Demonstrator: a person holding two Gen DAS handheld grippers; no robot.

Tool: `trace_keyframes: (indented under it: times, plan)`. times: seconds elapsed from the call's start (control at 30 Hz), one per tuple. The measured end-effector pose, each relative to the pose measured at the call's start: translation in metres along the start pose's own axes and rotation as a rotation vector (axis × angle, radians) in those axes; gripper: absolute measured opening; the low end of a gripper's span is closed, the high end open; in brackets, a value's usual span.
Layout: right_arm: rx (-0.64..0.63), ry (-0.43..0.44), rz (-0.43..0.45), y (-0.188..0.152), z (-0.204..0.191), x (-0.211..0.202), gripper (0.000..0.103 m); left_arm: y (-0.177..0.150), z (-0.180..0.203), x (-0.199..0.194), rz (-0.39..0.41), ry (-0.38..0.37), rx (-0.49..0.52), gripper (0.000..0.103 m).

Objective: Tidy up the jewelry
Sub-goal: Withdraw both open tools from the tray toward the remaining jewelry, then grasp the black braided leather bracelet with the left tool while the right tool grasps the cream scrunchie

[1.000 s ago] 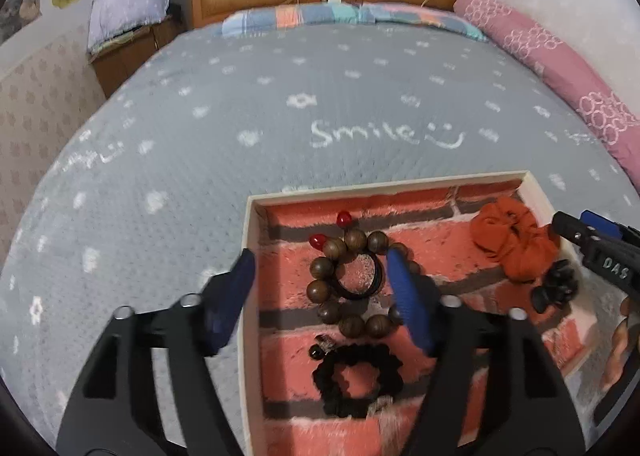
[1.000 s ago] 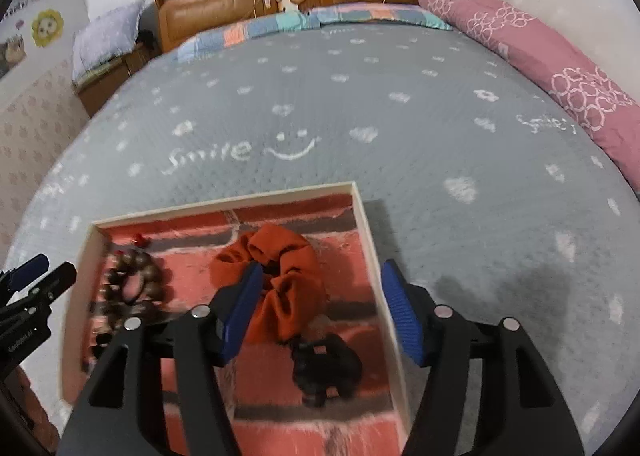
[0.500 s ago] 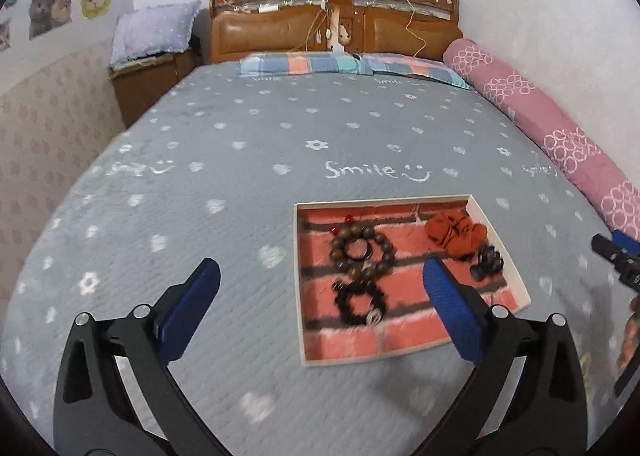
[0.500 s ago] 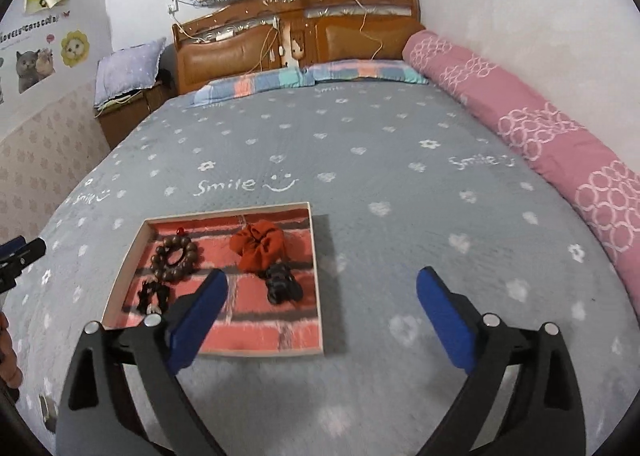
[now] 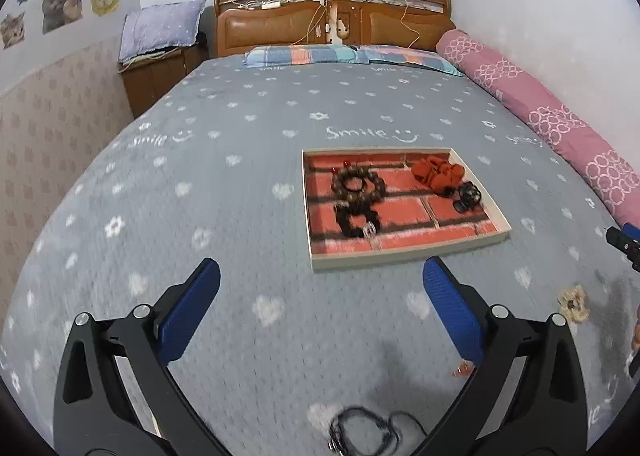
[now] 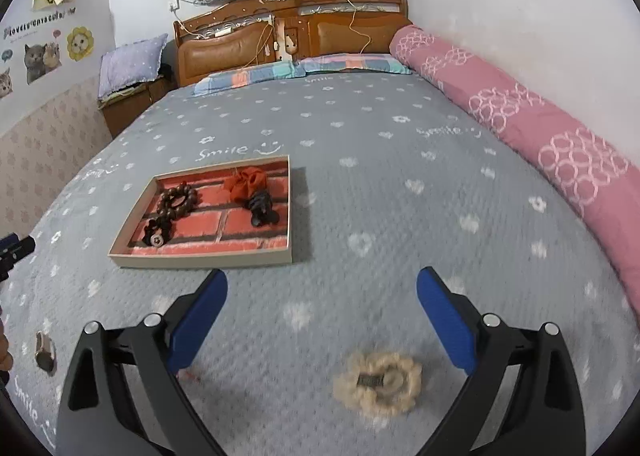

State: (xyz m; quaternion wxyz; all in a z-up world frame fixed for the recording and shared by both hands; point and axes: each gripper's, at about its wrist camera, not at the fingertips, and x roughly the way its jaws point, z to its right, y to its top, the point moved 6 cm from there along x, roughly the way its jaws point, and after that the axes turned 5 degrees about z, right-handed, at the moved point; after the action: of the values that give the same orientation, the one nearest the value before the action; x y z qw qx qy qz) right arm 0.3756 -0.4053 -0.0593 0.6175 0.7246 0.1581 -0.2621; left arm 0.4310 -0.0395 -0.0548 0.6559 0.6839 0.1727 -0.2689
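Observation:
A shallow tray with a red brick pattern [image 5: 404, 234] [image 6: 208, 228] lies on the grey bedspread. In it are a wooden bead bracelet [image 5: 357, 185] [image 6: 178, 200], a black beaded bracelet [image 5: 356, 222], an orange scrunchie [image 5: 436, 174] [image 6: 246, 184] and a black hair claw [image 5: 466, 196] [image 6: 262, 210]. A beige flower-shaped hair piece [image 6: 378, 382] [image 5: 574, 302] lies on the bed just below my right gripper [image 6: 322, 320]. A thin black cord necklace [image 5: 368, 426] lies below my left gripper [image 5: 320, 308]. Both grippers are open, empty and well back from the tray.
A small round brownish item [image 6: 45, 350] lies on the bed at the left. A small red piece [image 5: 462, 370] lies by my left gripper's right finger. A pink rolled quilt [image 6: 520, 116] runs along the right edge. Pillows and a wooden headboard [image 5: 332, 22] stand at the far end.
Both grippers have pulled up and back from the tray and opened wider. The tray now looks small and far, and loose items on the bedspread have come into view.

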Motion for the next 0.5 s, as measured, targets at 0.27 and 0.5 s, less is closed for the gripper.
trace_keyframes:
  times: [0.27,0.5]
  plan:
    - [0.017,-0.033,-0.067,-0.054,0.030,0.003,0.094,-0.073,0.003,-0.004,-0.057,0.019,0.011,0.098]
    - [0.027,-0.102,-0.097,-0.083,0.059,0.010,0.094,-0.133,-0.005,0.012,-0.136,0.020,-0.034,0.098]
